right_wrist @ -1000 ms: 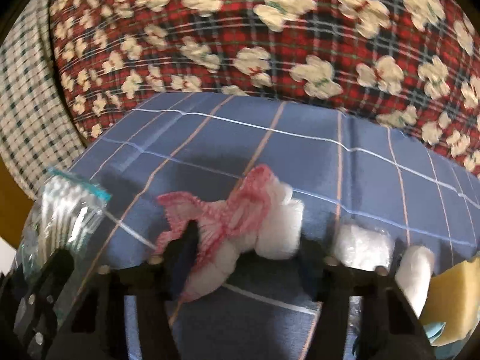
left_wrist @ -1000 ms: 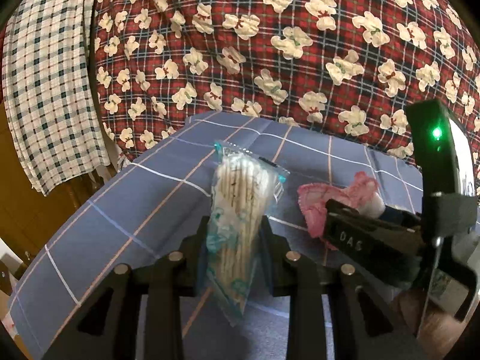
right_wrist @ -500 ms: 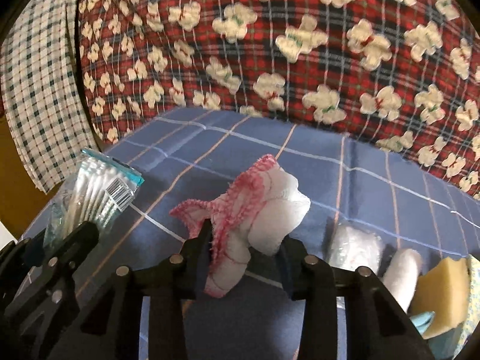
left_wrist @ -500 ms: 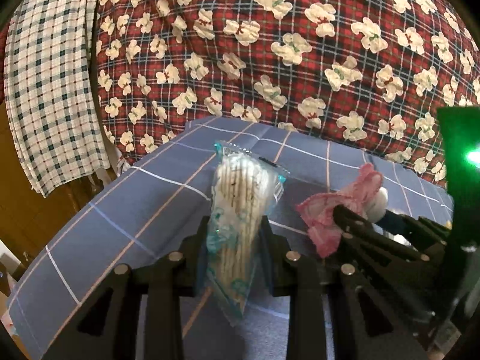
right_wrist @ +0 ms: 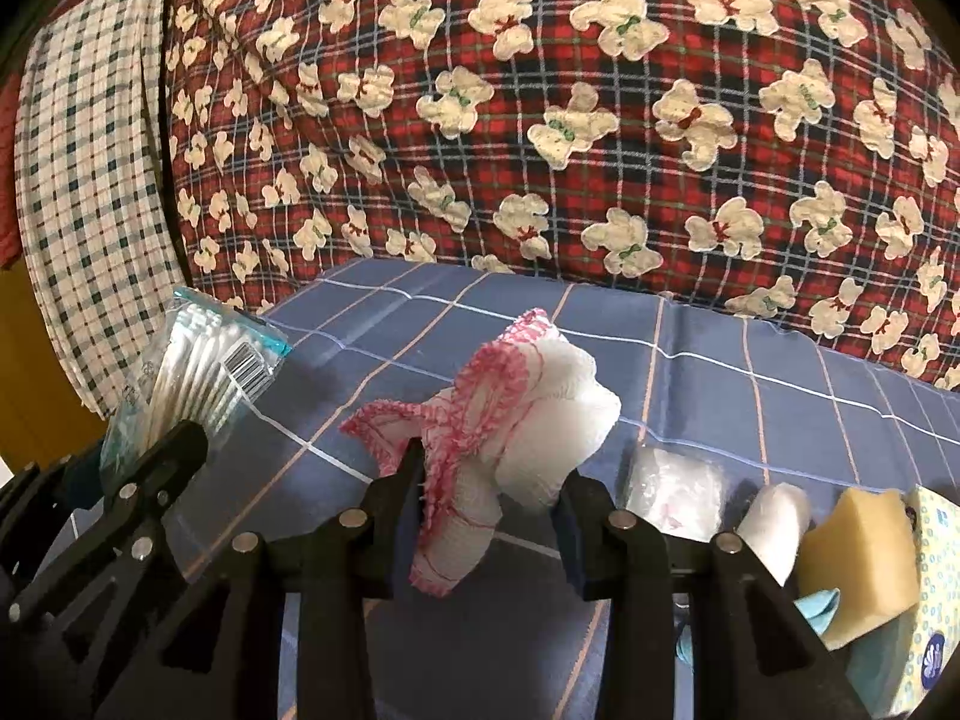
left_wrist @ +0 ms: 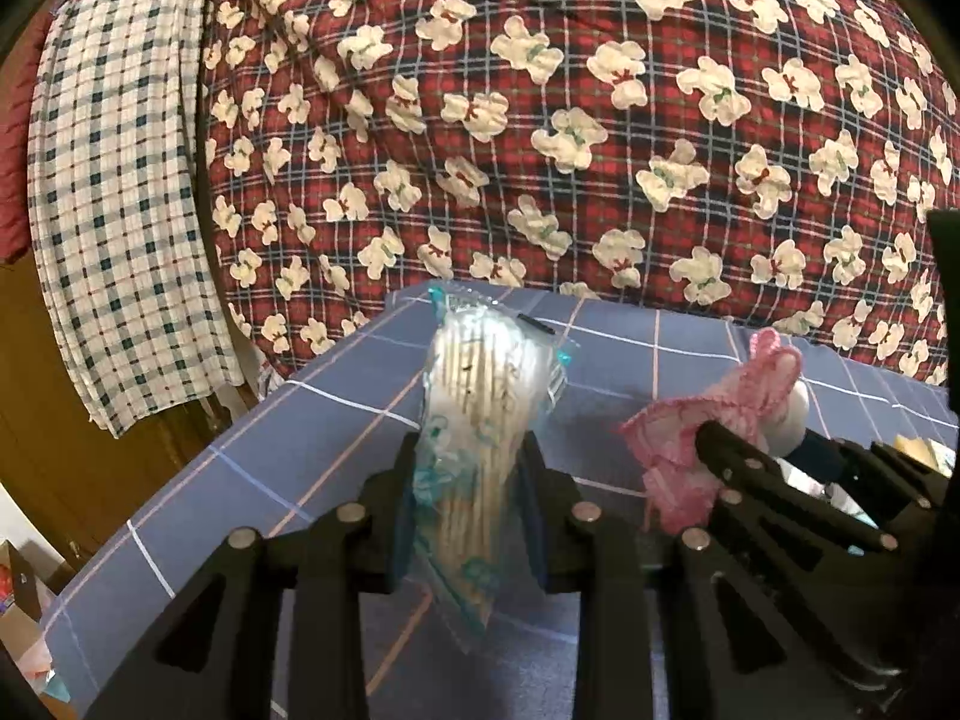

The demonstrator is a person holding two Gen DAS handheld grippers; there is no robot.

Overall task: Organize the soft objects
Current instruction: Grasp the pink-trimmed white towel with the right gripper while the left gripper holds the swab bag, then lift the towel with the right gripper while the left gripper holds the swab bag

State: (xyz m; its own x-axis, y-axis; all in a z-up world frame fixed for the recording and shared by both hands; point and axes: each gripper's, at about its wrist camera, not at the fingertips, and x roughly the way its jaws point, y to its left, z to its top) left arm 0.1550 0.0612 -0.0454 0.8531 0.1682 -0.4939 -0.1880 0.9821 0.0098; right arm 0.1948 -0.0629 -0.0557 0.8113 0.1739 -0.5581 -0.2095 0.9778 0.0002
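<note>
My left gripper point(left_wrist: 471, 468) is shut on a clear packet of cotton swabs point(left_wrist: 480, 414) and holds it above the blue checked tablecloth point(left_wrist: 288, 450). The packet also shows at the left of the right wrist view point(right_wrist: 198, 378). My right gripper point(right_wrist: 486, 480) is shut on a white cloth with a pink crocheted edge point(right_wrist: 498, 420), lifted off the table. That cloth and the right gripper's fingers point(left_wrist: 780, 492) show at the right of the left wrist view, close beside the left gripper.
On the table to the right lie a clear wrapped pad point(right_wrist: 672, 486), a white roll point(right_wrist: 780, 522), a yellow sponge point(right_wrist: 858, 558) and a tissue pack point(right_wrist: 936, 600). A red teddy-print quilt point(right_wrist: 540, 120) rises behind the table. A checked towel point(left_wrist: 120, 210) hangs at the left.
Both grippers have risen with their loads. The right gripper lifted the pink-edged cloth off the tablecloth and came nearer the left gripper. More quilt shows behind.
</note>
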